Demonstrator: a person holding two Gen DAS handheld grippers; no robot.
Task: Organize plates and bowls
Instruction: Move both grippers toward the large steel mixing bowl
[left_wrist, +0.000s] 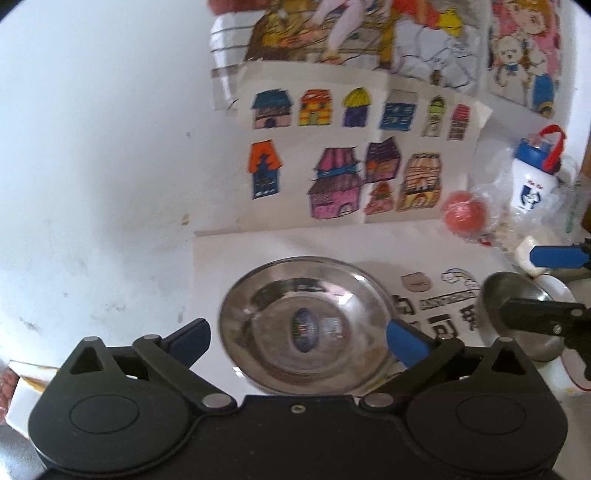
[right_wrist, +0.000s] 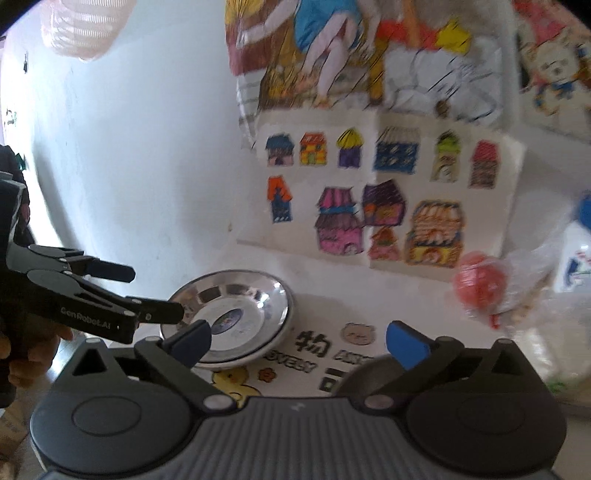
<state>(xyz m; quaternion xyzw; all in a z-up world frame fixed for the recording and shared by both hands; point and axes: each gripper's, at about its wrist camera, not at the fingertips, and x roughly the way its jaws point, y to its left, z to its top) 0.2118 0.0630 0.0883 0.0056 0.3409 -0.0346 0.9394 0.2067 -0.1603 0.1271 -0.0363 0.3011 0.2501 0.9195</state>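
A plain white wall (left_wrist: 92, 147) rises behind the white counter (left_wrist: 258, 247), lit by soft daylight. Right of its bare stretch hang coloured drawings of houses (left_wrist: 332, 166), with cartoon posters (left_wrist: 351, 33) above them.

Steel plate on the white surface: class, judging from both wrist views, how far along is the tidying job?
Done: the steel plate rests on a white dish beneath it, nothing gripping it. In hand: nothing; left gripper and right gripper both stand open. Possibly left: the second steel dish near the right gripper.
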